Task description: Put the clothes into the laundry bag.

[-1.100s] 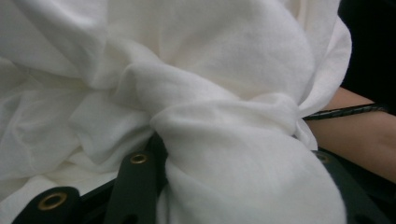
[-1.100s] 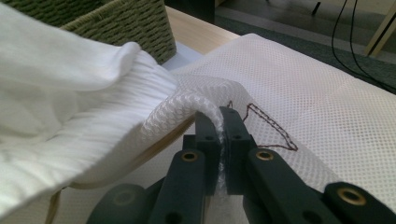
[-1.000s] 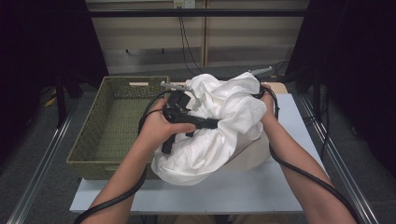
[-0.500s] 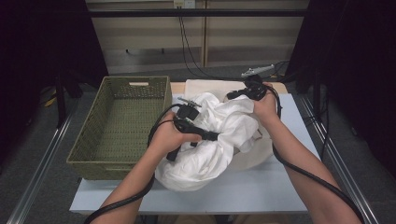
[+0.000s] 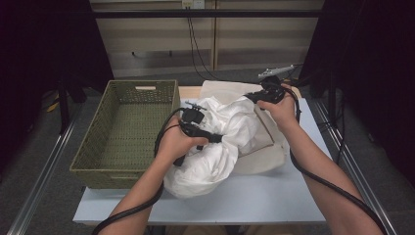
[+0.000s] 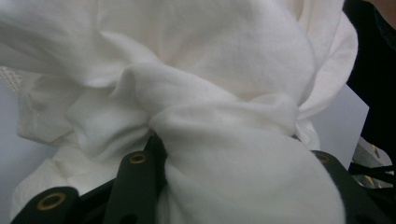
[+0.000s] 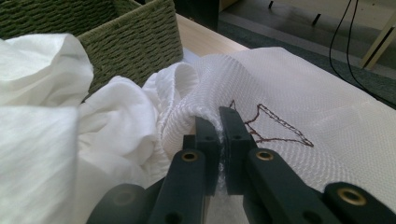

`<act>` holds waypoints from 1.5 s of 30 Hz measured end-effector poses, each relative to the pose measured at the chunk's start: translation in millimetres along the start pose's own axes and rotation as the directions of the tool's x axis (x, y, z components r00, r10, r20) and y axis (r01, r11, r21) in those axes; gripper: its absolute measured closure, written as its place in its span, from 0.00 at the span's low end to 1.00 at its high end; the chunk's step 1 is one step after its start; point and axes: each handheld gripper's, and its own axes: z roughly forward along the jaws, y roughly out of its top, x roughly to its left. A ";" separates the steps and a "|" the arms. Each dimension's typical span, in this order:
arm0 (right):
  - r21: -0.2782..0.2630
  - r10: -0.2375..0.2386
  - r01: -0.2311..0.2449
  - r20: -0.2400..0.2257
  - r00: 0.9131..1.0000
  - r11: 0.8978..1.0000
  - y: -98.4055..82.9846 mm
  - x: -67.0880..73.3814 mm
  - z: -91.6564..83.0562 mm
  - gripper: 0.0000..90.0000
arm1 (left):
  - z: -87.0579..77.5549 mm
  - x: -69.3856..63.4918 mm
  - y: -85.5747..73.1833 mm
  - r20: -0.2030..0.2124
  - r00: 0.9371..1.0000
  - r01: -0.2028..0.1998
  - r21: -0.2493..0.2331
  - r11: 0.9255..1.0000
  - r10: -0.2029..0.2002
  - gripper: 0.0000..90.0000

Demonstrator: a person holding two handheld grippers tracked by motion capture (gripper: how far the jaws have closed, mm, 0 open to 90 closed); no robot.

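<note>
- Left gripper, centre of the high view, is clamped on a thick bunch of white cloth; the cloth fills its jaws
- Right gripper, upper right, is pinched tight on the mesh bag edge
- Basket stands at left on the table, beside the cloth

From the high view we look forward and down on the table, with the basket at nine o'clock. The left gripper view sits very close against the white cloth, facing into its folds. The right gripper view looks low along its jaws over the mesh bag, basket at eleven o'clock. All three share the cloth.
</note>
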 end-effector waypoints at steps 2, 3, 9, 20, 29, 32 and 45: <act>-0.005 0.005 -0.005 -0.002 1.000 1.000 -1.4 -1.4 0.4 0.98 | -0.3 -6.5 0.1 0.022 0.999 -0.037 0.004 0.999 0.037 0.63; -0.005 0.005 -0.005 -0.002 1.000 1.000 -1.4 -1.4 0.4 0.98 | -0.3 -6.5 0.1 0.022 0.999 -0.037 0.004 0.999 0.037 0.63; -0.008 0.005 -0.005 0.005 1.000 1.000 -4.0 -1.9 2.9 0.98 | -3.7 -21.2 1.8 0.075 0.992 -0.101 -0.028 0.995 0.103 0.63; -0.021 0.018 -0.019 -0.024 1.000 1.000 -5.5 0.0 8.0 0.98 | 1.4 -37.1 1.6 0.165 0.965 -0.200 -0.043 0.979 0.204 0.63; -0.015 0.010 -0.011 -0.037 0.999 1.000 -1.6 2.0 3.8 0.98 | 29.5 -35.9 -2.7 0.174 0.968 -0.190 0.023 0.982 0.183 0.63; -0.023 0.011 -0.012 -0.039 0.999 1.000 0.6 3.3 -0.2 0.98 | 38.6 -31.4 -5.0 0.175 0.968 -0.191 0.049 0.980 0.180 0.62; -0.039 -0.010 0.010 -0.021 1.000 0.999 3.9 3.3 -17.8 0.98 | 53.1 -25.4 -10.7 0.114 0.985 -0.144 0.095 0.985 0.133 0.62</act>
